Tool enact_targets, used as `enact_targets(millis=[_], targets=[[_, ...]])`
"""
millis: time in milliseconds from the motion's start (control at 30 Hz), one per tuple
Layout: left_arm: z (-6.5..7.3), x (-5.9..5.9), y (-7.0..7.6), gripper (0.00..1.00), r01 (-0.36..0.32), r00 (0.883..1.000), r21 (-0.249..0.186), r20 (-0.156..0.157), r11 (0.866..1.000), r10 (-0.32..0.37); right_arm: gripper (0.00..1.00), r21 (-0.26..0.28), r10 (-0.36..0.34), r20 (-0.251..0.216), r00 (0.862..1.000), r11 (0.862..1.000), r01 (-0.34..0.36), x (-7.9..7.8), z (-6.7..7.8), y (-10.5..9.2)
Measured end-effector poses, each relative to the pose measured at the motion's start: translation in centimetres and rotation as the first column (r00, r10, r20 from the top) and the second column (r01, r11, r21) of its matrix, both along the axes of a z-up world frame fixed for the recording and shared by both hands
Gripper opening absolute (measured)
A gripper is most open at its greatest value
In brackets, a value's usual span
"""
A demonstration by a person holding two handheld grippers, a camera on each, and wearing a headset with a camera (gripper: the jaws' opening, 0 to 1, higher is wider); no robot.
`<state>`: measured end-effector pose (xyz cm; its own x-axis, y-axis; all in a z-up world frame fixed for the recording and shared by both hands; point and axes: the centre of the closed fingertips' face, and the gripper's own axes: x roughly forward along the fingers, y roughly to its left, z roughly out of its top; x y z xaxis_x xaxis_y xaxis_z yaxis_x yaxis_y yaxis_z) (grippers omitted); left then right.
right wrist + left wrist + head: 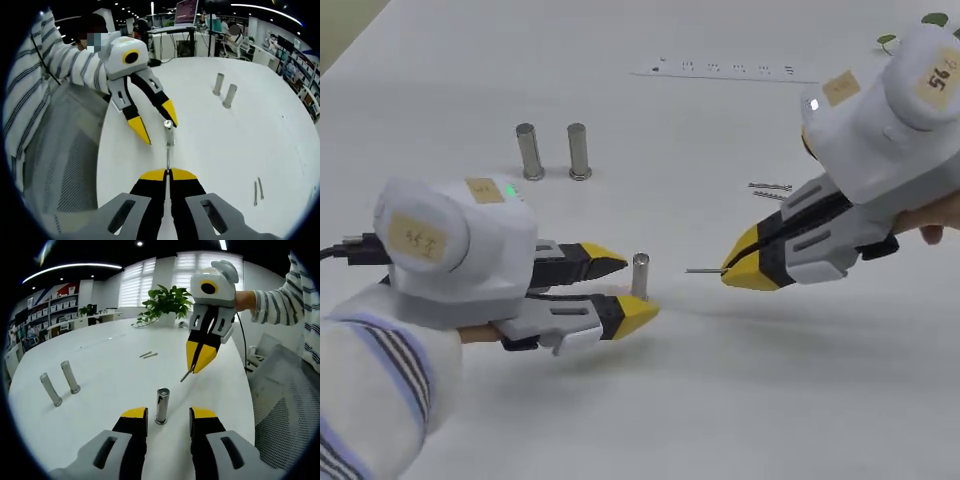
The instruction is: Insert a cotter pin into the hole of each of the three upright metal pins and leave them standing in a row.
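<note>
- My left gripper (639, 288) has its jaws spread, with one upright metal pin (640, 272) between the tips on the desk (740, 400), clear of both.
- My right gripper (726, 272) has its jaws pinching a cotter pin (703, 270), which juts forward toward that pin.
- A second metal pin (529, 150) and a third metal pin (578, 150) stand well beyond the left jaws.

Left tool (640, 287) jaws apart; right tool (726, 272) jaws pinched together.

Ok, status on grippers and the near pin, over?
Left gripper open, flanking near metal pin. Right gripper shut on cotter pin, tip short of the pin. Nothing between them.
</note>
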<state>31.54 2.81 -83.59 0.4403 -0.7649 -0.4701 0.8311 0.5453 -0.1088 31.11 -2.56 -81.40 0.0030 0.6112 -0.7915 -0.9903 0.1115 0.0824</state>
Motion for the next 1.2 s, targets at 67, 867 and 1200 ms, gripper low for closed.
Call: enact_targets(millis=[67, 867, 1200], targets=[[-0.4, 0.1, 0.0, 0.28, 0.001, 1.0, 0.001, -0.004, 1.0, -0.001, 0.03, -0.002, 0.001, -0.002, 1.0, 1.0, -0.001, 0.1, -0.1, 0.2], [-1.0, 0.9, 0.0, 0.08, -0.011, 1.0, -0.003, 0.01, 1.0, 0.011, 0.03, 0.025, 0.013, -0.015, 1.0, 1.0, -0.013, 0.3, -0.2, 2.2], [-1.0, 0.9, 0.0, 0.08, 0.0, 1.0, -0.006, 0.011, 1.0, 0.0, 0.03, 0.031, 0.002, -0.011, 1.0, 1.0, -0.002, 0.4, -0.2, 2.6]])
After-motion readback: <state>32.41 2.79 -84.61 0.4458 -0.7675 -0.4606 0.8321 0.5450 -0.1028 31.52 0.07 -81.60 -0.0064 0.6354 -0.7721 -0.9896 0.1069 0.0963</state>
